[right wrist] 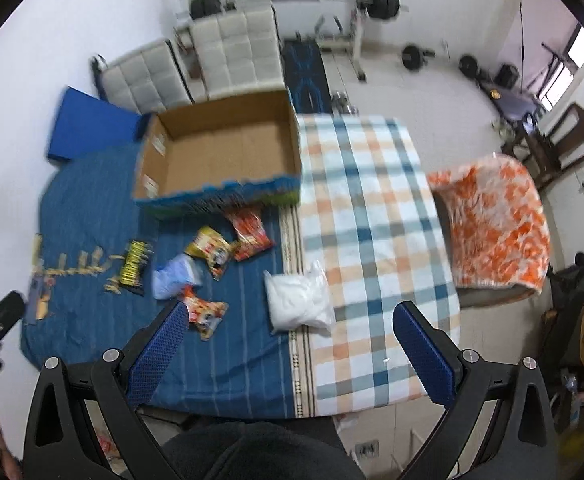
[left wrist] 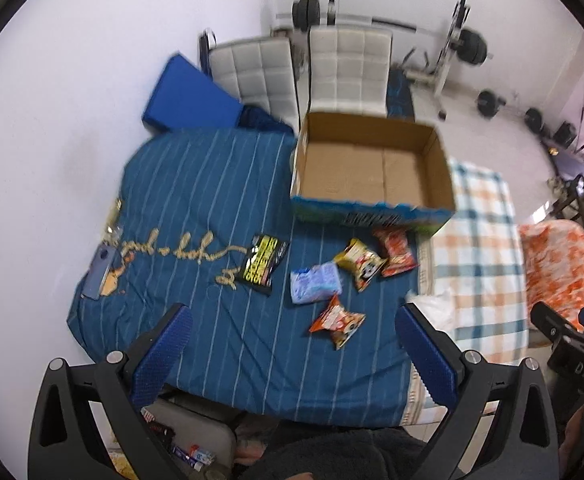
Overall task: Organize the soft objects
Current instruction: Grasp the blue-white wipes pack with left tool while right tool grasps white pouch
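both my tongs, left (left wrist: 292,344) and right (right wrist: 287,340), are spread, empty; snack packets (left wrist: 362,262) lie mid-frame below the cardboard box (left wrist: 372,204), light, crinkly, slippery, so i'd pinch a crimped edge

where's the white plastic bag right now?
In the right wrist view the white plastic bag lies at centre, on the seam where the blue striped sheet meets the plaid blanket, right of the snack packets and nearer than the cardboard box.
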A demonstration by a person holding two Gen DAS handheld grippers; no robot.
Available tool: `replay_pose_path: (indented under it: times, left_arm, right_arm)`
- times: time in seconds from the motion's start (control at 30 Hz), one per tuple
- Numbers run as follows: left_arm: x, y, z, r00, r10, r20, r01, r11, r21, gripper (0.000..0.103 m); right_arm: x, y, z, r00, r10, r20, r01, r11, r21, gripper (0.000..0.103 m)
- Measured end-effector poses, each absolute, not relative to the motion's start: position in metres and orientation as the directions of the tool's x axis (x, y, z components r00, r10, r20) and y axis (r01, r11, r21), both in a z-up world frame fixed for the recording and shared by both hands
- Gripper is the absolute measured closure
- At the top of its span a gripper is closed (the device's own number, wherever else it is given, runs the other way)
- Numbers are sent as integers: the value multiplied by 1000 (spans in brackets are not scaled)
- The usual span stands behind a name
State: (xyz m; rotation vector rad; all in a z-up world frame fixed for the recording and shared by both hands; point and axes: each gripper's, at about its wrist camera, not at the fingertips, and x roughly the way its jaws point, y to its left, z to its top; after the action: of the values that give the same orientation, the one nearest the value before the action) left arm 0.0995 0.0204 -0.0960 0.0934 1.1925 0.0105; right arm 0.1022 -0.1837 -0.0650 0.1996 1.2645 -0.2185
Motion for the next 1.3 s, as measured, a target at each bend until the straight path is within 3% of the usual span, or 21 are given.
replay_pose_path:
  times: [0.33,0.47,0.57,0.77,0.93,1.23,1.3]
  left_arm:
    - [148,33,-269,10,9,-1000,22,1000,9,0]
    - [156,31,-321,-81,-33,-996,-11,999,-33,1]
    - [162,31,-343,-78,-40,-996,-23,999,-38,7]
    - [194,3,-355,44,80,-996,278,957,89,7]
    - [217,-28,-383,96,190,-977,568,796,211,7]
    - [232,-33,-452,-56,295,-954,763,629,150,6]
    - [236,-29,-460,-81,289,-954,761,636,128,12]
  right_arm:
    - [147,-205,-258,31,-54,-998,228,973,-45,0]
    - [156,-206,-309,-36,-36,-999,228,973,-43,0]
    - [160,-206,-337,-78,-14,-997,228,973,-31,0]
    - [169,-197,-385,-203,10,-979,154,988,-22,0]
    - [182,-182,-405,-311,-15,-950,55,998,-34,0]
    - [191,-181,-403,-343,-42,-938,17,999,-51,0]
    - [187,-188,-406,-347,-34,-937,36,998,-49,0]
